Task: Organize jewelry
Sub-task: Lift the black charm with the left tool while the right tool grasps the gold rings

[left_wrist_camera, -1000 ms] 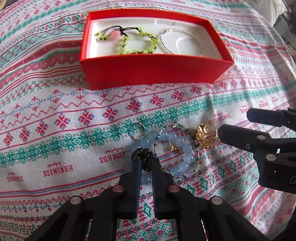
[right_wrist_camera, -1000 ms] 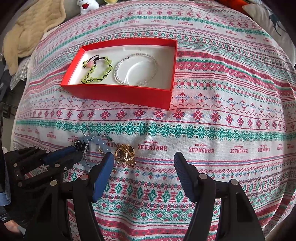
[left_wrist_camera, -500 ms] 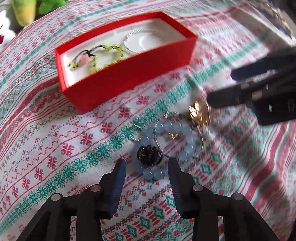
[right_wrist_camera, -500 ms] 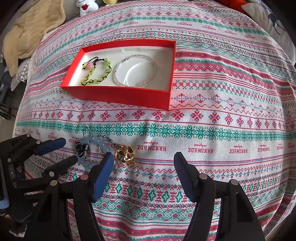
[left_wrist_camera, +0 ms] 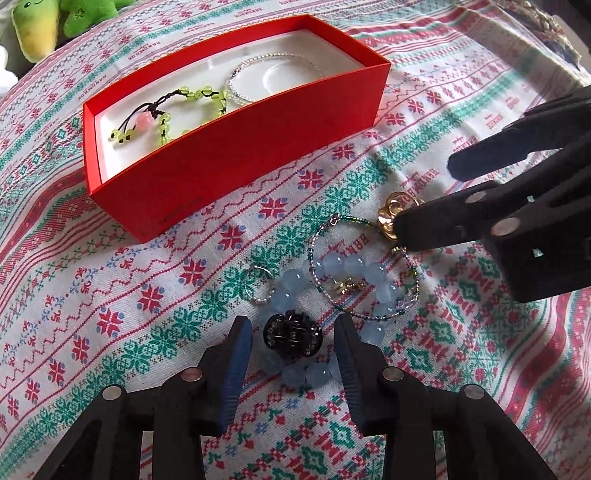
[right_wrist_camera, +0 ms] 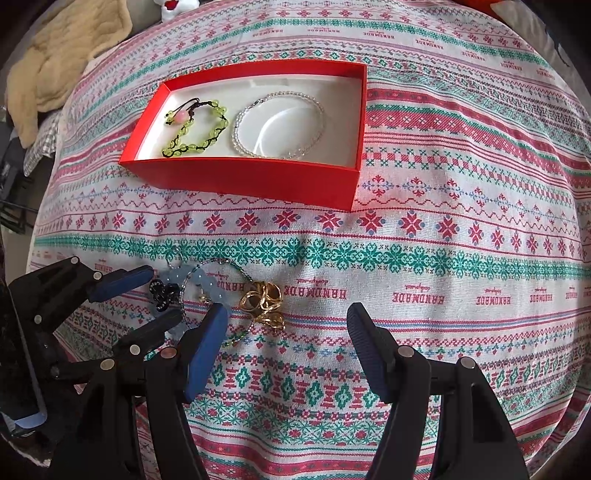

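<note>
A red box (left_wrist_camera: 236, 155) (right_wrist_camera: 240, 177) holds a green bead bracelet (left_wrist_camera: 162, 122) (right_wrist_camera: 195, 129) and a clear bead bracelet (left_wrist_camera: 266, 77) (right_wrist_camera: 280, 125). On the cloth lies a heap of jewelry: a black flower piece (left_wrist_camera: 291, 334) (right_wrist_camera: 162, 291), a pale blue bead bracelet (left_wrist_camera: 332, 266) (right_wrist_camera: 207, 282), a thin beaded loop (left_wrist_camera: 365, 266), a small ring (left_wrist_camera: 258, 284) and a gold piece (left_wrist_camera: 391, 218) (right_wrist_camera: 262, 297). My left gripper (left_wrist_camera: 293, 336) (right_wrist_camera: 147, 299) is open with the black flower piece between its fingers. My right gripper (right_wrist_camera: 288, 332) (left_wrist_camera: 424, 203) is open, its left finger beside the gold piece.
The patterned cloth (right_wrist_camera: 443, 258) covers the whole surface. Green and yellow plush toys (left_wrist_camera: 55, 22) sit beyond the box. A beige blanket (right_wrist_camera: 66, 62) lies at the far left edge.
My left gripper has opened from a shut grip on the black flower piece and drawn back and turned. The black piece lies on the cloth. My right gripper has moved closer to the gold piece.
</note>
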`<state>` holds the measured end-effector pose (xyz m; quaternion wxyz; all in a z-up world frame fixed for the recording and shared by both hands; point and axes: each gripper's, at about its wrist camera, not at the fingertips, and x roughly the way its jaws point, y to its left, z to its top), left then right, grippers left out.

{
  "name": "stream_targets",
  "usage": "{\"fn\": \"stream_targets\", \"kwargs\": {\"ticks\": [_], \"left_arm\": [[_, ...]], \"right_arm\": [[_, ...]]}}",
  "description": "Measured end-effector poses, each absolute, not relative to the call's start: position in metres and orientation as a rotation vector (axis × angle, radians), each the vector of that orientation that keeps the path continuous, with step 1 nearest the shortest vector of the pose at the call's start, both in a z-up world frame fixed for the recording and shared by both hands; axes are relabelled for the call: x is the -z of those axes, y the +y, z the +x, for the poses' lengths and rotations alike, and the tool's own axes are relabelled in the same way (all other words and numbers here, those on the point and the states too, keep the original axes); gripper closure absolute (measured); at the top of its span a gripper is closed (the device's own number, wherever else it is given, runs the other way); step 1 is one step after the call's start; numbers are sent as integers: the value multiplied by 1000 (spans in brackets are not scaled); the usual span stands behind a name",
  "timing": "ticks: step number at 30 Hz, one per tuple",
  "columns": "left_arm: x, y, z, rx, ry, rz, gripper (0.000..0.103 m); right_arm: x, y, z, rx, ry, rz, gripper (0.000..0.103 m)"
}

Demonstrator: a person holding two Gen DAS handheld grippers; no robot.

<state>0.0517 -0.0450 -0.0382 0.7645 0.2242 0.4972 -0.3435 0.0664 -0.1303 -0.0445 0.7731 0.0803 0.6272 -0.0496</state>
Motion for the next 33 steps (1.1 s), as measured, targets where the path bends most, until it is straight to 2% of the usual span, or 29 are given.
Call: {"fn": "stream_targets", "kwargs": {"ticks": [2,4,7,9,11,12,20,33], "left_arm": [[40,-46,52,748,1078,491,77],[40,-46,51,746,1080,489,79],[39,-44,50,748,1079,485,79],[37,-43,45,746,1077,483,79],[35,-41,42,743,1075,479,79],[33,-40,41,739,1074,478,79],[20,-28,40,713,1064,422,79],[-9,-13,53,572,1024,263,79]], "right_arm": [[49,-130,69,102,1363,192,34],[54,-132,72,98,1367,213,35],[59,-135,76,104,1363,238,53],[60,-136,79,101,1354,243,59],[58,-134,81,88,1348,243,72],[58,-134,80,76,1348,246,75],[55,-131,81,66,1336,248,75],[20,-134,71,39,1248,291,75]]}}
